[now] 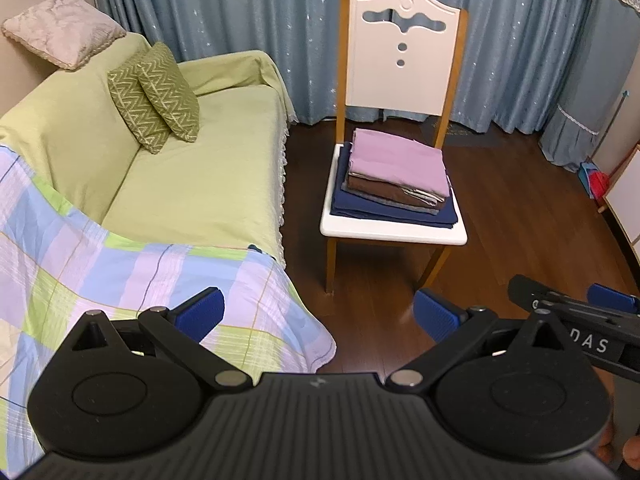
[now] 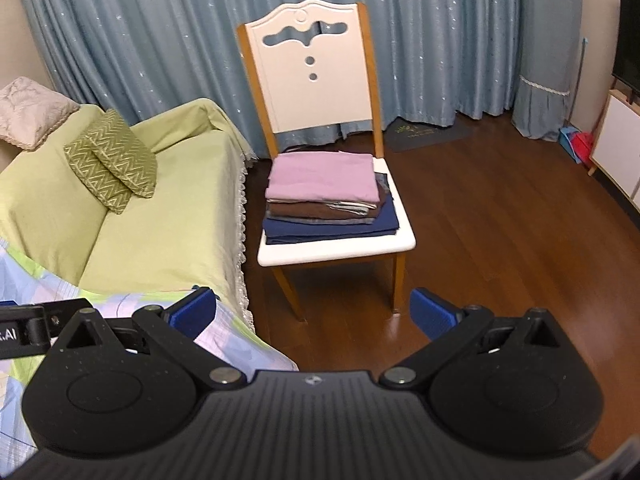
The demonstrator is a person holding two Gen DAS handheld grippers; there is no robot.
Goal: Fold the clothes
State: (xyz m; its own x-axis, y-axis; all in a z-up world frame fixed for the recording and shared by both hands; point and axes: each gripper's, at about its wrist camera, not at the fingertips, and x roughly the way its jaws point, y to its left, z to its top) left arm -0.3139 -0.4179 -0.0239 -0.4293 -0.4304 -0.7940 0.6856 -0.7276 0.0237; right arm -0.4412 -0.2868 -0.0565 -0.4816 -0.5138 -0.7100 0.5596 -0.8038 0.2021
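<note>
**Both grippers open above the sofa's near end**

Left wrist view showed the left gripper point(image 1: 318, 314) with its blue pads spread wide and nothing between them, held over the edge of a checked cloth point(image 1: 120, 280) that draped the near end of the sofa point(image 1: 192, 184). The cloth's hem hung off the sofa's corner beside bare wooden floor point(image 1: 520, 216). The right gripper point(image 2: 314, 312) was likewise wide open and empty. A stack of folded clothes point(image 1: 396, 178), pink on top and navy at the bottom, sat on the white seat of a chair point(image 1: 404, 56), just beside the sofa's lace-trimmed edge. Open floor lay right of the chair as far as the curtains point(image 1: 240, 4). On the right gripper's body, seen at the left view's right edge, the letters "DAS" could be read.
</note>
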